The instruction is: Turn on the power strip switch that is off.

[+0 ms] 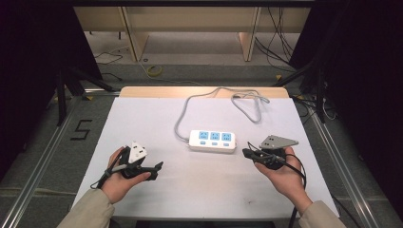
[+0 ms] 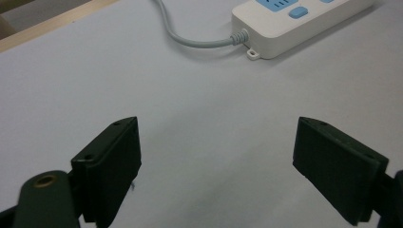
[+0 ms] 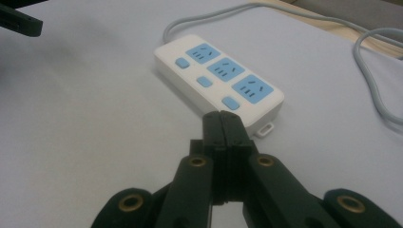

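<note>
A white power strip [image 1: 212,140] with three blue sockets and blue switches lies at the middle of the white table [image 1: 142,118]; its grey cable [image 1: 183,114] runs off toward the far edge. My left gripper [image 1: 157,170] is held low at the front left, pointing right, jaws wide open with nothing between them; the power strip's [image 2: 294,23] cable end lies ahead of it. My right gripper [image 1: 246,153] is just right of the strip, pointing left at it, jaws pressed together and empty. The strip [image 3: 218,76] sits just beyond the tips of my right gripper [image 3: 222,118].
The grey cable [image 1: 247,102] coils loosely at the table's far right. Black stands and cables [image 1: 313,85] flank the table on the floor. A taped number 5 [image 1: 81,129] marks the floor at left.
</note>
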Demonstrator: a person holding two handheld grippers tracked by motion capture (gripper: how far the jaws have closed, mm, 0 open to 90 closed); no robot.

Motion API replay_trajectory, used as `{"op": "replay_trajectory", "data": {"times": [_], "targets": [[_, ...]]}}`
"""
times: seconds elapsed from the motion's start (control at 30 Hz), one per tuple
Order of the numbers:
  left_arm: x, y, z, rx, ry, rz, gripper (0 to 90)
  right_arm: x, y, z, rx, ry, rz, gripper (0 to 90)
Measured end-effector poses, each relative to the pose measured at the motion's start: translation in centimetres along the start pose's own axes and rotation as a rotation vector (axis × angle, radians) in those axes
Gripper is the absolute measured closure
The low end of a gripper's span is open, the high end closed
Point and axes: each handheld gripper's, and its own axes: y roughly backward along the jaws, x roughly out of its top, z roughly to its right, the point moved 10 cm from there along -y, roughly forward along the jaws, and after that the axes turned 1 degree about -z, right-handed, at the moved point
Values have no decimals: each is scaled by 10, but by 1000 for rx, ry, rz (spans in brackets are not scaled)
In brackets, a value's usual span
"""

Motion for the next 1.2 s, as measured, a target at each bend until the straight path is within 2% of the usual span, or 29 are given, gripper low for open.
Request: {"op": "replay_trajectory", "data": {"times": [1.2], "targets": [[-2,0,1,-5,-1,-13,159,29,-37,-11,35,27,-27,900]]}}
